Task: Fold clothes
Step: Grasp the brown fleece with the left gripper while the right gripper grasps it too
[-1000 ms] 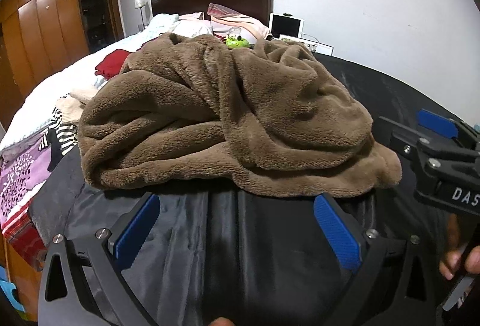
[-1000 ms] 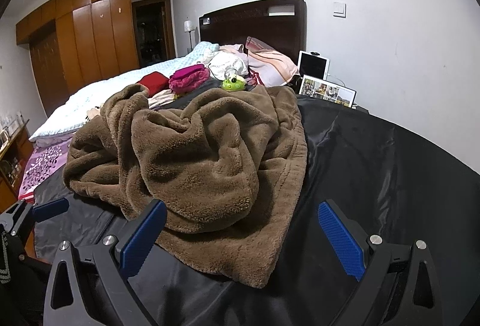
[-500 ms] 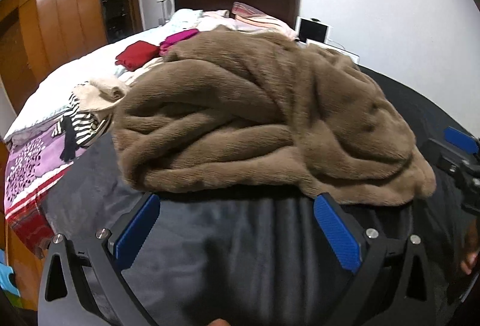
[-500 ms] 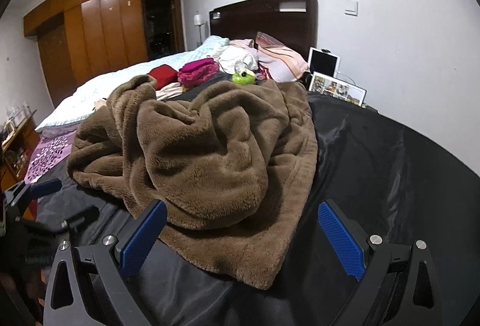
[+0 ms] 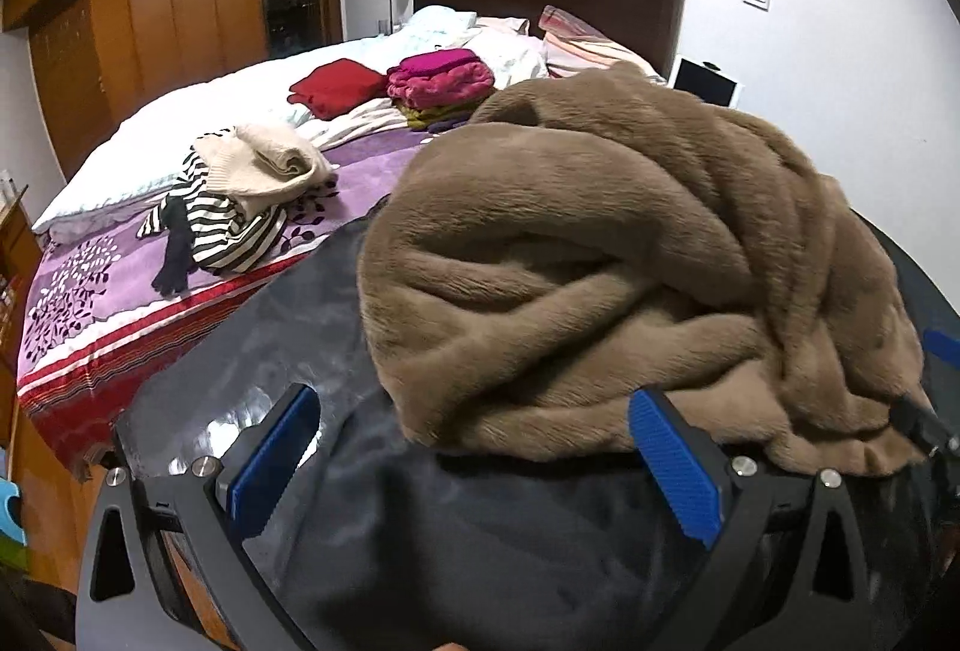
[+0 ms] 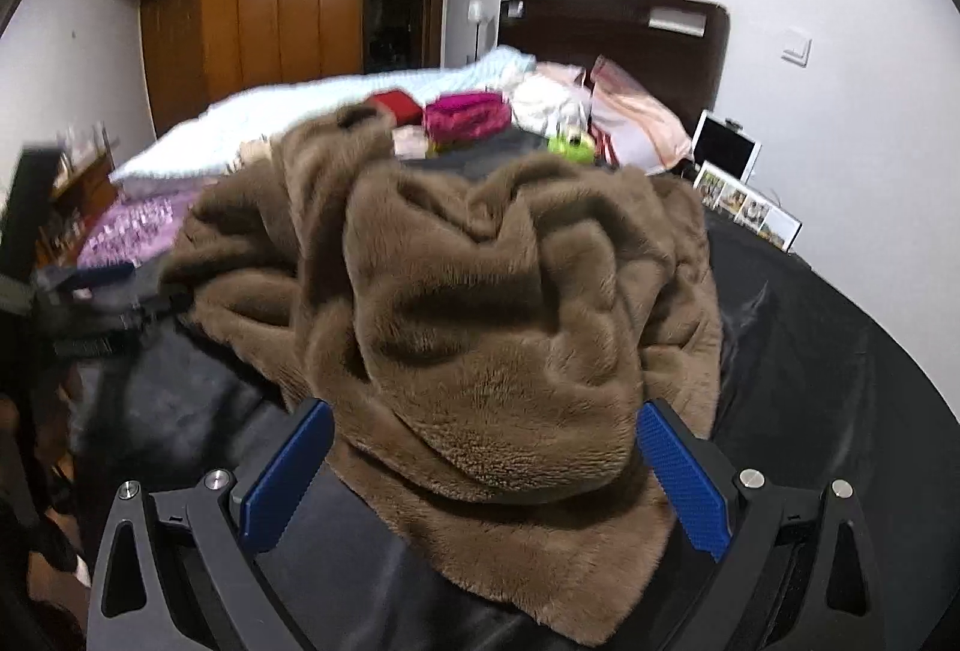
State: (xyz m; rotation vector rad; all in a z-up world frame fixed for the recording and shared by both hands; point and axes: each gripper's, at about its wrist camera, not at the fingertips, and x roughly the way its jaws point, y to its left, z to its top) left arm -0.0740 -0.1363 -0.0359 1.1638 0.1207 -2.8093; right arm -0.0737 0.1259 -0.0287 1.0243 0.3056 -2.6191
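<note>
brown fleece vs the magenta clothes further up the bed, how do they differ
The brown fleece lies crumpled in loose folds; the magenta clothes sit in a neat folded stack. The fleece is plain brown and rests on the black sheet; the stack is bright pink, on the bedding near the pillows. Both are soft fabric, and neither is gripped.

Brown fleece garment (image 6: 480,327): crumpled in a heap, its type and underside were hidden.
Black sheet (image 5: 480,543): partly covered by the heap, cut off at the near edge.
Left gripper (image 6: 102,285): blurred at the right wrist view's left edge; jaw state was indeterminate.
Photo frames (image 6: 747,213): far right, pictures were too small to read.
</note>
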